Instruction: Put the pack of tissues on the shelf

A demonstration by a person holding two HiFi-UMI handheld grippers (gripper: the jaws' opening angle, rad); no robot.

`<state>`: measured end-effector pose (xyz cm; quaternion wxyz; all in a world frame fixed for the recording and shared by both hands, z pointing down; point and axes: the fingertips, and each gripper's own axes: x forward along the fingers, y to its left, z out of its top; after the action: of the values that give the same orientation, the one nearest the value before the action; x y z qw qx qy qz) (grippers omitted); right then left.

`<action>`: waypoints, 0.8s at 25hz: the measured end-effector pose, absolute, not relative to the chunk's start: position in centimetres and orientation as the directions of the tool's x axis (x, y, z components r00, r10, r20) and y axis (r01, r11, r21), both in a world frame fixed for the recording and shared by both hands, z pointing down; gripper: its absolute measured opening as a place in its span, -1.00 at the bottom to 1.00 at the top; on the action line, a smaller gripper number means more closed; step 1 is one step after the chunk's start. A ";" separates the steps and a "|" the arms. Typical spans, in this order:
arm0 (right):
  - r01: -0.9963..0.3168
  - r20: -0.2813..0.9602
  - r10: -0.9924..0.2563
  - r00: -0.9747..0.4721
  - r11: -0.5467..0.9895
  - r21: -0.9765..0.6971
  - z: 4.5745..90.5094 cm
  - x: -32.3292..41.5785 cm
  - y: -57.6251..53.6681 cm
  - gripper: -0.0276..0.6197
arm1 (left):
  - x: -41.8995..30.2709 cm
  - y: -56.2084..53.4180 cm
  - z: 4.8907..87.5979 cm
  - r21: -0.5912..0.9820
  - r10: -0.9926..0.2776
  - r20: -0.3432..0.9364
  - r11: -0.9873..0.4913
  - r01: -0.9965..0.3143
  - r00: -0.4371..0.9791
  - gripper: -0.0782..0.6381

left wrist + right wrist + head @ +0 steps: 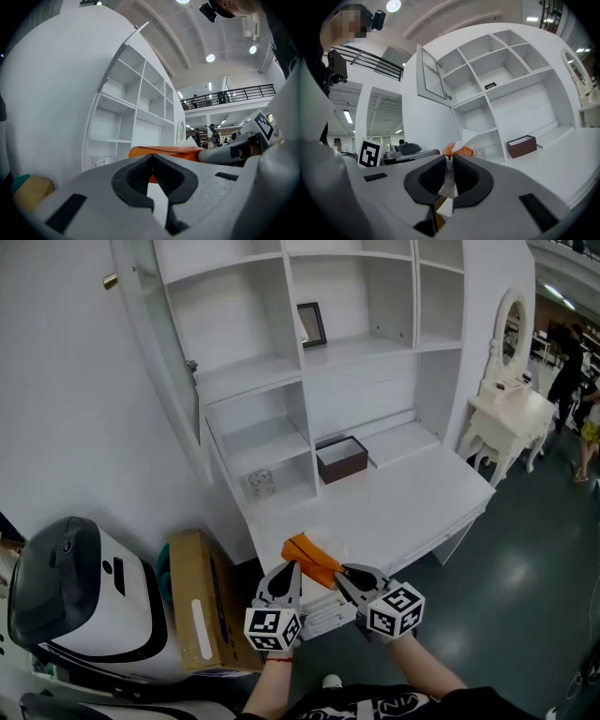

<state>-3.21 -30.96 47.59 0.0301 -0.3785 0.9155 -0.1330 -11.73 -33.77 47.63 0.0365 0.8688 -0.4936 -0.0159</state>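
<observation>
The left gripper (290, 568) and the right gripper (343, 570) are holding the pack of tissues (310, 553) between them in the air. It is hanging just off the front edge of the white desk (412, 507), toward the left corner. In the left gripper view the jaws are closing narrowly at their tips on the pack's orange edge, and most of the pack is hiding behind them. In the right gripper view the jaws are pinching a crumpled white flap of the pack, with only a little orange peeking above. The shelf unit (361, 381) is rising from the desk's back edge, its top running out of frame. A brown box (341, 458) is sitting near that back edge. A small clear thing (262, 484) in a lower compartment is too blurred to name.
</observation>
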 end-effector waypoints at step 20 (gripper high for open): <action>-0.635 -0.068 -0.660 -0.748 0.742 -0.213 43.1 -7.4 -43.1 -0.85 | -14.8 -45.2 43.4 0.000 -0.867 -0.047 -0.497 -0.868 0.496 -0.76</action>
<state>-7.43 -43.06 43.07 0.0698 -0.3479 0.9307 -0.0885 -14.80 -45.19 43.41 -0.0117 0.8649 -0.5014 -0.0204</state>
